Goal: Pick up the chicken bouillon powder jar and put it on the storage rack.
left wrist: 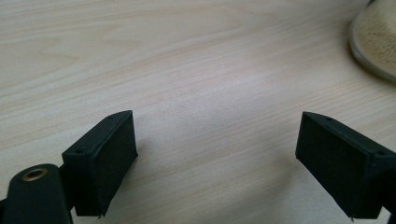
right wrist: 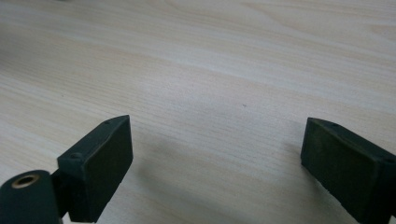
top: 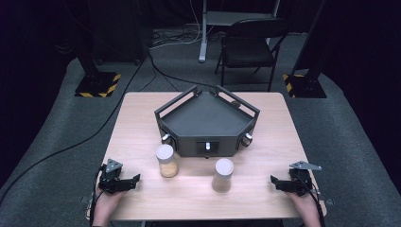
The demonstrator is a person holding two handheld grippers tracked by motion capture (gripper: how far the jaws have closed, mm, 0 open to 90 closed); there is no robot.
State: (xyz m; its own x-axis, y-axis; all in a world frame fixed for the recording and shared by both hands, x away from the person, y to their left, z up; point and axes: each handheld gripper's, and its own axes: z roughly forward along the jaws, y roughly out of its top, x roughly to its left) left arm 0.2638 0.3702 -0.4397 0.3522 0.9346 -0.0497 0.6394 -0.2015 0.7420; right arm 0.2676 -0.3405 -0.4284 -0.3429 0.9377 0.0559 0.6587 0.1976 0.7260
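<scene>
Jars [top: 166, 161] stand on the pale wooden table [top: 142, 123] (grey carpet around), both grippers [top: 127, 183] spread, empty.

No text, label, brand or number can be read on anything in these pictures.

On the wooden table [top: 142, 123] I count two jars: one jar with sandy contents [top: 166, 161] left of centre and one paler jar [top: 223, 174] to its right, each with a white lid. There is one dark angular tray [top: 206, 123] behind them. Two grippers rest at the near edge, the left gripper [top: 134, 180] and the right gripper [top: 275, 182]. One folding chair [top: 249, 47] stands beyond the table.
</scene>
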